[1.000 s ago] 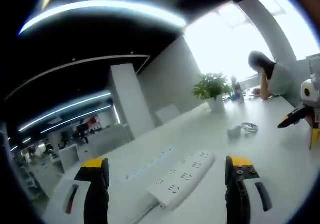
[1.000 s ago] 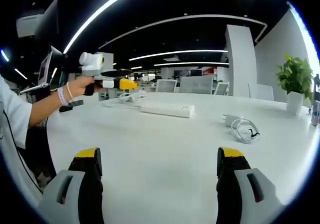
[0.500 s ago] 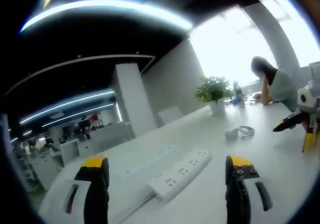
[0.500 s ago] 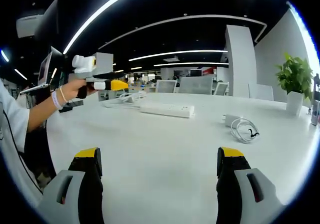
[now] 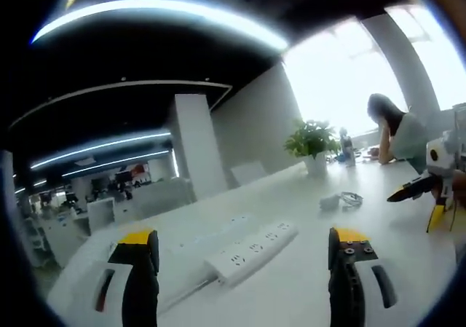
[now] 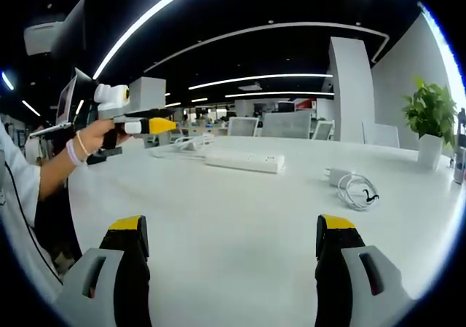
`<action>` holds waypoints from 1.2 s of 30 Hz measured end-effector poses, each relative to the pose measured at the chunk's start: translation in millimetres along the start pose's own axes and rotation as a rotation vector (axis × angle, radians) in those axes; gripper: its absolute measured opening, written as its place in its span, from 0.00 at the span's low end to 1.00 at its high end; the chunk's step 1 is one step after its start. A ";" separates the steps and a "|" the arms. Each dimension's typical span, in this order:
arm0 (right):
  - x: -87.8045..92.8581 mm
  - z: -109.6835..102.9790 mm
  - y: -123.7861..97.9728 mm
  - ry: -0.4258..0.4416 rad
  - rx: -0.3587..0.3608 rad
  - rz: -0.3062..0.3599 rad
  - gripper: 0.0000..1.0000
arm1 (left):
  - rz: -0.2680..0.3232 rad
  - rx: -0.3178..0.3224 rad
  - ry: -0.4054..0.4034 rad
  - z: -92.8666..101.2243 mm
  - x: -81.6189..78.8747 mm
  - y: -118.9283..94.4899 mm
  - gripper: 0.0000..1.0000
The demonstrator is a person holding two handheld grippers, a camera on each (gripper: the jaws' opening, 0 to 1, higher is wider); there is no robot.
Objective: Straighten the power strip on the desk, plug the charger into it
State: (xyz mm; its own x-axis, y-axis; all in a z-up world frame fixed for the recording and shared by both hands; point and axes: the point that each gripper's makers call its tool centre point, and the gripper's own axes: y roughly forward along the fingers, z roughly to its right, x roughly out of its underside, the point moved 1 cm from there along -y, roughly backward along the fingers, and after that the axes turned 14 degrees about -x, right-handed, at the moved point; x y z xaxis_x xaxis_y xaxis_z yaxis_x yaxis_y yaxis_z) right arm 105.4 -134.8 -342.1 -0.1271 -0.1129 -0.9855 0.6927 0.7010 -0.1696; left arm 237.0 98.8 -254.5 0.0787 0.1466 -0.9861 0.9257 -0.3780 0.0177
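left gripper (image 5: 244, 250): jaws spread wide, nothing between them, yellow tips up from 6 o'clock in the left gripper view; also seen in the right gripper view at 10 o'clock (image 6: 156, 125), held in a hand (image 6: 95, 134), above the desk, nothing between its tips there.
right gripper (image 6: 237, 250): jaws released and wide apart, empty, hovering over bare desk; in the left gripper view it sits at 3 o'clock (image 5: 422, 196), yellow and black tips pointing inward.
power strip (image 5: 247, 248): white, long, lying flat on the desk just beyond the left jaws, running on a slant toward 1 o'clock in the left gripper view; its cable (image 5: 178, 298) trails off toward 7 o'clock. In the right gripper view (image 6: 244, 159) it lies far across the desk at 12 o'clock, well apart from the right jaws.
charger (image 5: 329, 202): small white block, far side of the desk at 2 o'clock in the left gripper view, well apart from the strip; in the right gripper view (image 6: 336, 174) at 2 o'clock.
charger cable (image 6: 357, 190): white coil touching the charger, loose on the desk.
desk (image 6: 233, 218): white, wide.
plant (image 5: 312, 139): green, white pot, far edge of the desk, beyond the charger.
person (image 5: 397, 127): seated at the far end, leaning on the desk.
second strip (image 5: 218, 232): white, lies just behind the near one, roughly parallel.
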 end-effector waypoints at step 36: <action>2.0 3.4 1.5 0.001 0.001 -0.003 0.95 | -0.024 -0.120 -0.048 -14.2 36.4 -66.6 0.99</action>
State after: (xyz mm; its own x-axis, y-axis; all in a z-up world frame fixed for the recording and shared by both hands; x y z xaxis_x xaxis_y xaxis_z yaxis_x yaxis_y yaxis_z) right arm 108.6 -136.4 -344.3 -0.1302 -0.1144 -0.9849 0.6932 0.6997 -0.1729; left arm 183.5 142.3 -289.2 0.0405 0.1090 -0.9932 0.9650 -0.2620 0.0106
